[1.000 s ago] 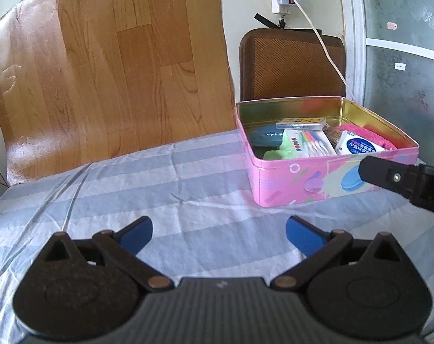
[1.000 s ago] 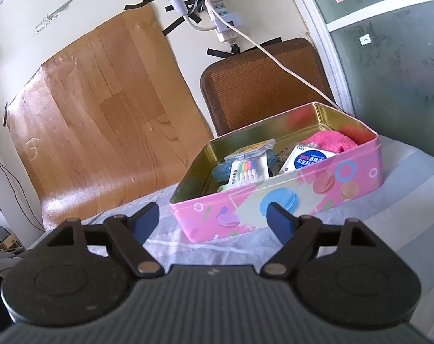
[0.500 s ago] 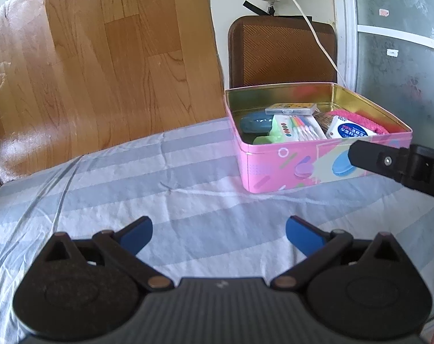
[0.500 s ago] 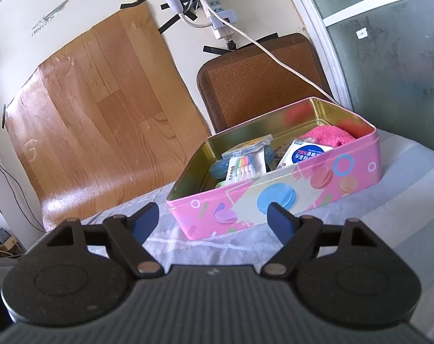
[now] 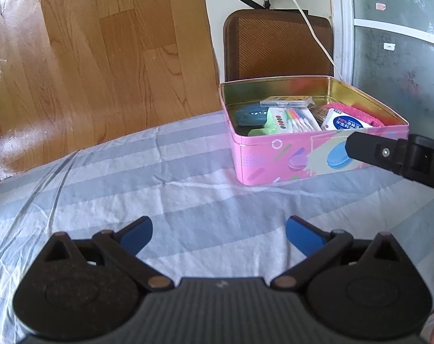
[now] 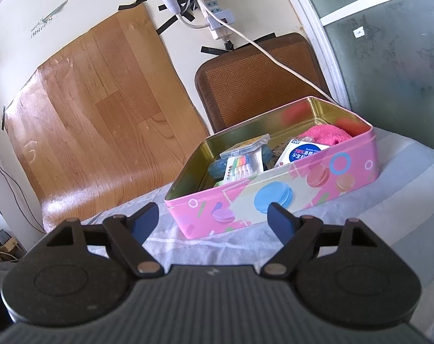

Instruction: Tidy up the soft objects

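Left wrist view: bed-like surface w/ blue-and-white striped sheet (image 5: 188,189), wrinkled, running back to a cream wall (image 5: 217,28) w/ a wood-grain vinyl sheet (image 5: 102,57) leaned/taped on it and a brown woven cushion (image 5: 277,48) upright behind the pink tin (image 5: 274,157). Tin sits on the sheet, right of centre, lid off, gold inside. In it: pink fluffy cloth (image 5: 360,113) at right end, white packet w/ blue label (image 5: 343,121) against it, marker set (image 5: 291,119) mid, clear plastic case (image 5: 285,101) on top, blue rounded item (image 5: 251,116) at left end. Left gripper (image 5: 218,233) low over bare sheet, blue fingers wide apart, nothing between them, well short of the tin. Right gripper's side pokes in at the right edge, in front of the tin's near wall. Frosted glass door (image 5: 403,43) far right. Right wrist view adds: power strip (image 6: 217,17) taped to wall, white cable (image 6: 274,57) trailing down over the cushion, clutter on the floor at far left. Right gripper (image 6: 214,220) fingers apart too, empty, just before the tin's near wall.
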Demonstrator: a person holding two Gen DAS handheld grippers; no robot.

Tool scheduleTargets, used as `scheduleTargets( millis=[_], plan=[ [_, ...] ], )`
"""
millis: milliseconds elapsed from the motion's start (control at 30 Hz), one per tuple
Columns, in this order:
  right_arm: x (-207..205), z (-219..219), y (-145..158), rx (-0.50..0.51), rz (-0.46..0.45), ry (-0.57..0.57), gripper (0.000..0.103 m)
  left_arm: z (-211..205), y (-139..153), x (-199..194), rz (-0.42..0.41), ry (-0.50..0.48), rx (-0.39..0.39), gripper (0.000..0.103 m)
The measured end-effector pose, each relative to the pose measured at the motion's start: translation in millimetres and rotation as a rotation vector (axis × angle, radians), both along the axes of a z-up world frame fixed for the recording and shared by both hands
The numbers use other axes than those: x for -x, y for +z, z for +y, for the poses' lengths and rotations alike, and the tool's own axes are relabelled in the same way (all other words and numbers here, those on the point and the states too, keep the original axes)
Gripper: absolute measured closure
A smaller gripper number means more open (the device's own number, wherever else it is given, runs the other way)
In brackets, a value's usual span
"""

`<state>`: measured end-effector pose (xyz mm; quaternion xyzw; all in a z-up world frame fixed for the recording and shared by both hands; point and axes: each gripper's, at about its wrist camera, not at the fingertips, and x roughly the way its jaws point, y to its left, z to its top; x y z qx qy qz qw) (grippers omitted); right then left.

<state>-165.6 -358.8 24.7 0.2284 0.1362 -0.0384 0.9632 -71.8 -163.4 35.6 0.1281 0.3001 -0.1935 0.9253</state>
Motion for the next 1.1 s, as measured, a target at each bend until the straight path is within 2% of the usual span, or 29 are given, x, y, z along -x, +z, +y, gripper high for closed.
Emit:
scheduleTargets(
  millis=[867,1100],
  plan=[
    [0.9,-2.6,-5.6,-0.011,0.007,-0.007,0.018,-6.0,-4.4,-0.6,0.031,-0.024,-0.007,0.000],
    [0.8,-0.5,-6.0,-0.005,0.010,-0.012,0.018,-4.5,-5.6,-1.7,0.052,-0.057,0.027,0.000]
  ],
)
